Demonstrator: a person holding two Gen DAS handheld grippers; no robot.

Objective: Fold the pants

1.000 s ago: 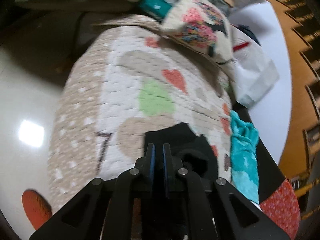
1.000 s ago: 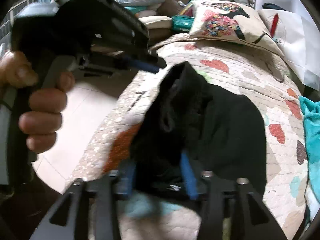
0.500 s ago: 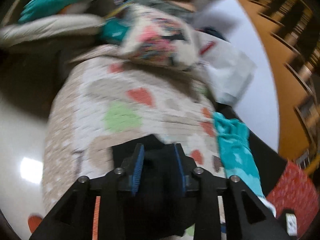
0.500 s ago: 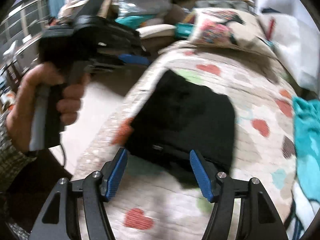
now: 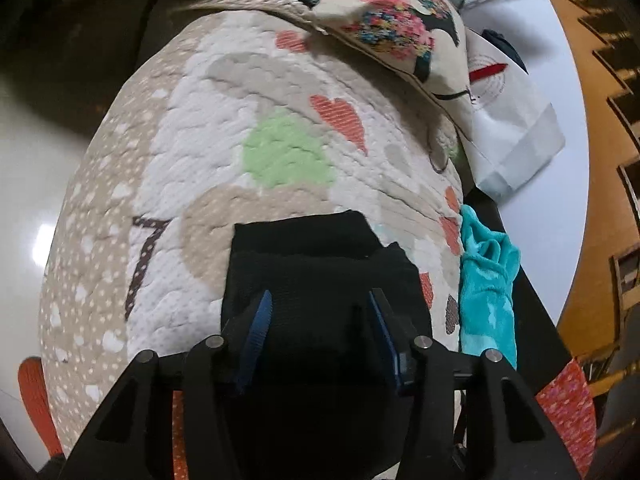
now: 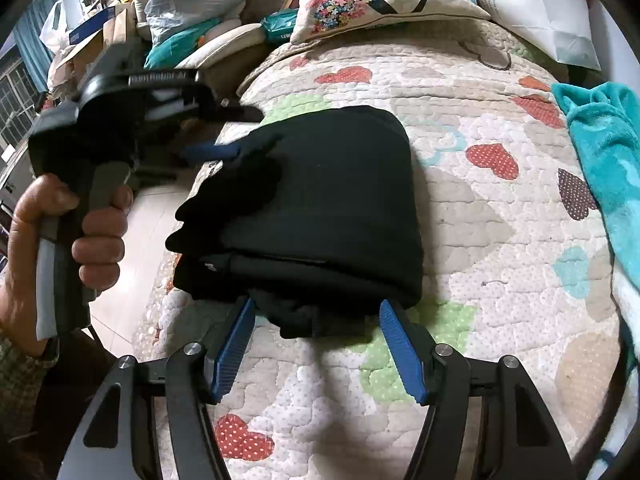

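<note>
Two hand-held grippers: right hand-held gripper wide at lower frame, gripping nothing; left hand-held gripper just opening over black pants, folded mid-frame on quilted bed. Best pressed flat, edges squared.

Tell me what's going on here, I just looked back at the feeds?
A person is folding black pants on a heart-print quilt. The pants lie in a folded stack. The left gripper has just been opening, its pads apart over the fabric; the right gripper is open at the stack's near edge, gripping nothing.
</note>
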